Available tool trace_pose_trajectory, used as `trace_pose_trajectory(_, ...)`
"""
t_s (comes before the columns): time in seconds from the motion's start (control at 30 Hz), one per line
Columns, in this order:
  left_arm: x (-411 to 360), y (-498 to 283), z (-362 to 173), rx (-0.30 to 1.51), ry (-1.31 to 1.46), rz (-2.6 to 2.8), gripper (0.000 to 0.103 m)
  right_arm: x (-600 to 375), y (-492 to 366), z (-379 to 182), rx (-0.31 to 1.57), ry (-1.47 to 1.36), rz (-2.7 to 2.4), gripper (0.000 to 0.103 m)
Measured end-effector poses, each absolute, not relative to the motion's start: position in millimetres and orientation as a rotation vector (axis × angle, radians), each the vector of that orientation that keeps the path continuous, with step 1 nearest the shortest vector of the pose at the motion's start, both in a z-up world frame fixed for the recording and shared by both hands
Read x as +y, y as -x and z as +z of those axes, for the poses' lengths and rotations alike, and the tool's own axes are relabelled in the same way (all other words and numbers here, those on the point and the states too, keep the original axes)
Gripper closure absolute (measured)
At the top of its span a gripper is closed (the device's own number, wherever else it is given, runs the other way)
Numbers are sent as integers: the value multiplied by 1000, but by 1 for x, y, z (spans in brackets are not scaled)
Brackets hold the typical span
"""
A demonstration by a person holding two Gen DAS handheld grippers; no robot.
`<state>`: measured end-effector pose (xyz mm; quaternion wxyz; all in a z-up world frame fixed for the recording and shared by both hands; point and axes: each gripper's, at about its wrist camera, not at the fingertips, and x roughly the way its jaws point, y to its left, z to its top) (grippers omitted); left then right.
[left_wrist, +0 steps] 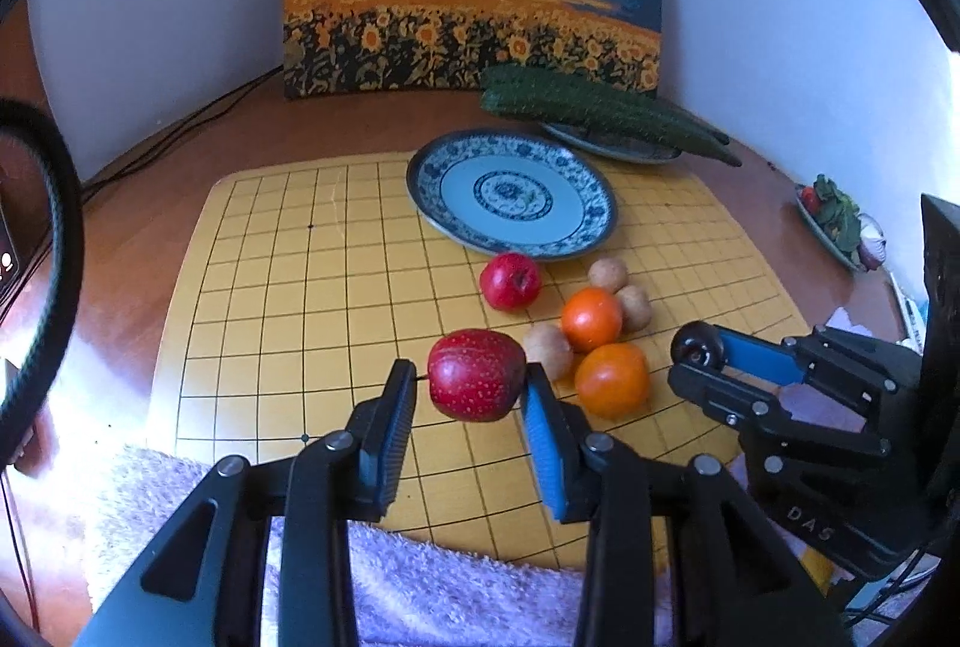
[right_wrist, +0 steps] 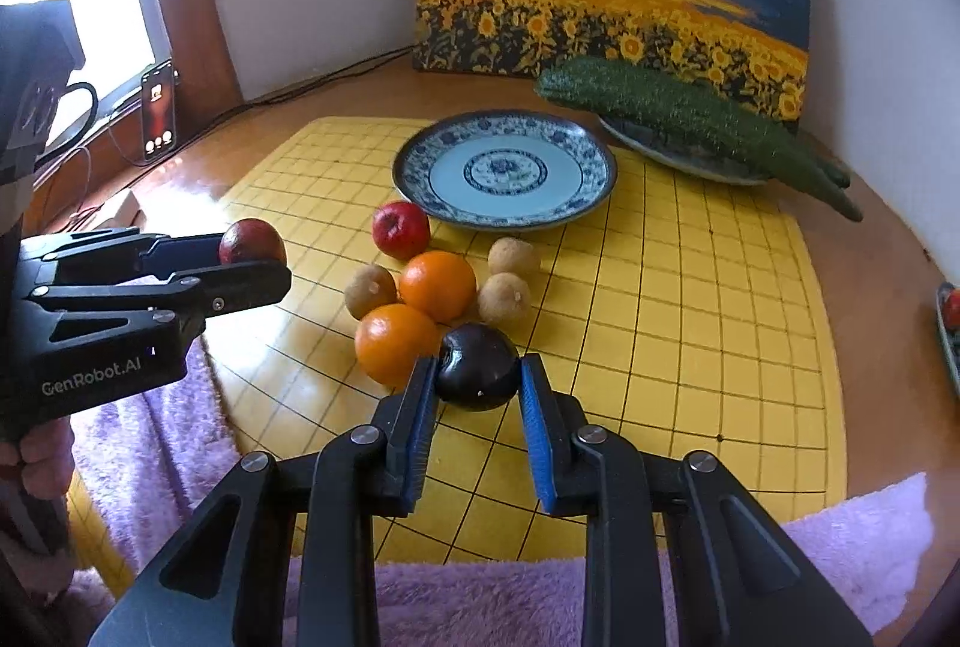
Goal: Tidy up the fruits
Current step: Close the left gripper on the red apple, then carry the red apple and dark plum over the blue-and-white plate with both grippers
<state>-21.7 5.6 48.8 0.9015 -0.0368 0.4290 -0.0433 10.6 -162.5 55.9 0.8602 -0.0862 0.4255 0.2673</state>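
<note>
Now left claw (left_wrist: pixel 469 383) clamps a speckled red apple (left_wrist: pixel 476 374) above the yellow grid board (left_wrist: pixel 270 299); right claw (right_wrist: pixel 477 377) grips a dark plum (right_wrist: pixel 478 366) beside the oranges (right_wrist: pixel 437 285), near the blue-patterned plate (right_wrist: pixel 591 203), empty.

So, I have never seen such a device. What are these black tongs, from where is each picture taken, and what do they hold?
These are no robot arms: a person holds a two-finger gripper in each hand, each with its own camera looking along the fingers. In the left camera's picture, the left gripper holds a speckled red apple above the yellow grid board. In the right camera's picture, the right gripper holds a dark, nearly black round fruit. On the board lie a smaller red apple, two oranges, three small brown round fruits and a blue-and-white patterned plate with nothing on it. Behind, long green cucumbers rest on another plate.
</note>
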Motion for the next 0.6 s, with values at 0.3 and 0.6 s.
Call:
trace_pose_trajectory(0.3, 3, 14, 67, 893, 100, -125, 66, -161, -17, 74, 878, 193, 544, 75)
trace_pose_trajectory(0.6, 1, -3, 82, 875, 83, -133, 66, -161, -30, 85, 870, 195, 534, 75)
